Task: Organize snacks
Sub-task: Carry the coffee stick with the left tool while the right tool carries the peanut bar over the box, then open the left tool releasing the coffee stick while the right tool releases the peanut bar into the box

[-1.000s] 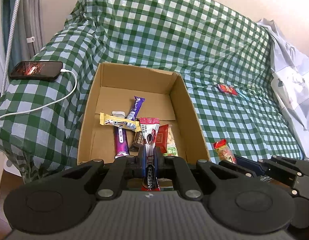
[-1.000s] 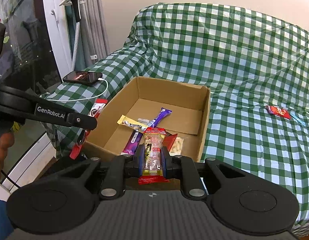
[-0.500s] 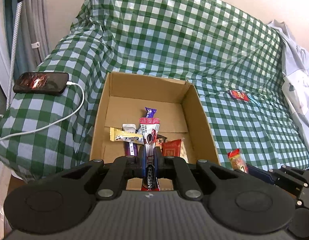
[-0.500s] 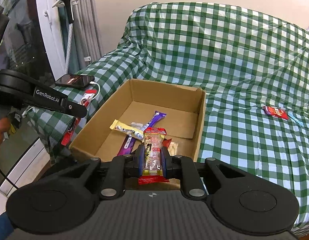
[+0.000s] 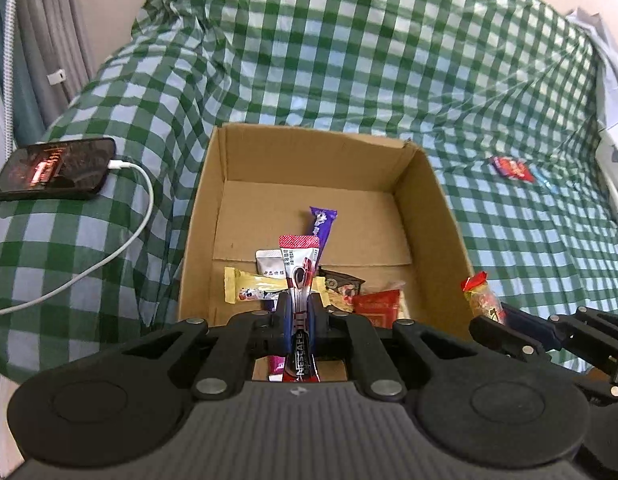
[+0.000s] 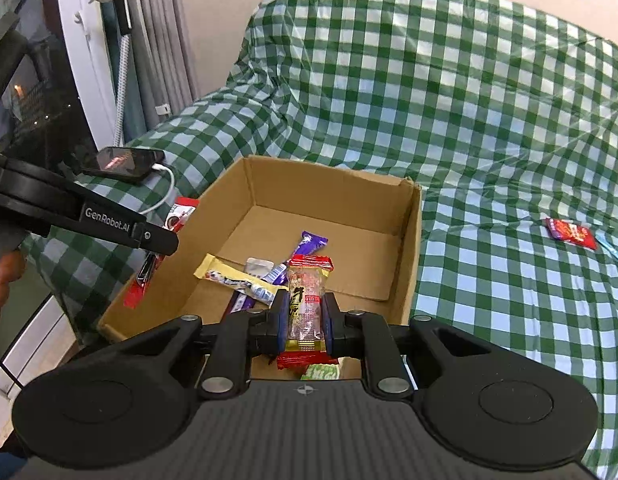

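Both tongs hover at the open brown cardboard box [image 5: 437, 216] on the green-checked sofa, the left tongs [image 5: 300, 316] clamped on a red Nescafé coffee stick [image 5: 299, 268], the right tongs [image 6: 306, 314] gripping a clear red-ended snack packet [image 6: 308, 296]; releasing both inside looks next.

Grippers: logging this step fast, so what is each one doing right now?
Left gripper: jaws shut on the Nescafe sachet.
Right gripper: jaws shut on the clear red-ended snack pack.
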`<action>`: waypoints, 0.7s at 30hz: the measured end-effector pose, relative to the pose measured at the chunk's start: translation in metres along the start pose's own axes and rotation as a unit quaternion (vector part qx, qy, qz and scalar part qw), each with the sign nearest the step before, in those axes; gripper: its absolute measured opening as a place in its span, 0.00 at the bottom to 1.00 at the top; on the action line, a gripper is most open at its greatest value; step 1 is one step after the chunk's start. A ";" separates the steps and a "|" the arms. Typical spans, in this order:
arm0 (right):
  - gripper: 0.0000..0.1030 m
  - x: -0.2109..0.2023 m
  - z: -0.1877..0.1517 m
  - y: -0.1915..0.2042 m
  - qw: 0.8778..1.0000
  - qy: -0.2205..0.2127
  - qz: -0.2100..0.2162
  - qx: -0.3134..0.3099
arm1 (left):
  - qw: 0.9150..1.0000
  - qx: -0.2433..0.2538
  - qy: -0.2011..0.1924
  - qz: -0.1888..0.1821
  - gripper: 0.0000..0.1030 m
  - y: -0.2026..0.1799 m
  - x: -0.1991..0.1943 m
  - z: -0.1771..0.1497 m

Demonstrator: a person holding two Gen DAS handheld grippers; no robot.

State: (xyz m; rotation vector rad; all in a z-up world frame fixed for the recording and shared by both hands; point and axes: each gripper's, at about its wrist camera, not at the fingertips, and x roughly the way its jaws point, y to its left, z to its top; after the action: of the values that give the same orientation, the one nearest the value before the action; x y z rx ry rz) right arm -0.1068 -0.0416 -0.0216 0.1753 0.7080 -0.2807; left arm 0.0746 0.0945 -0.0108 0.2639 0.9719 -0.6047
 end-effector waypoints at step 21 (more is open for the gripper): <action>0.77 0.063 0.022 -0.028 1.000 0.002 -0.008 0.024 | 0.998 -0.003 -0.013 0.069 1.00 0.021 0.042 0.012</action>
State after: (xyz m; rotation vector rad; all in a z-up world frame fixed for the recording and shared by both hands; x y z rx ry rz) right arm -0.0565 -0.0862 -0.0484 0.2157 0.7066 -0.3125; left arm 0.1128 0.0909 -0.0404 0.3143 0.9217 -0.4786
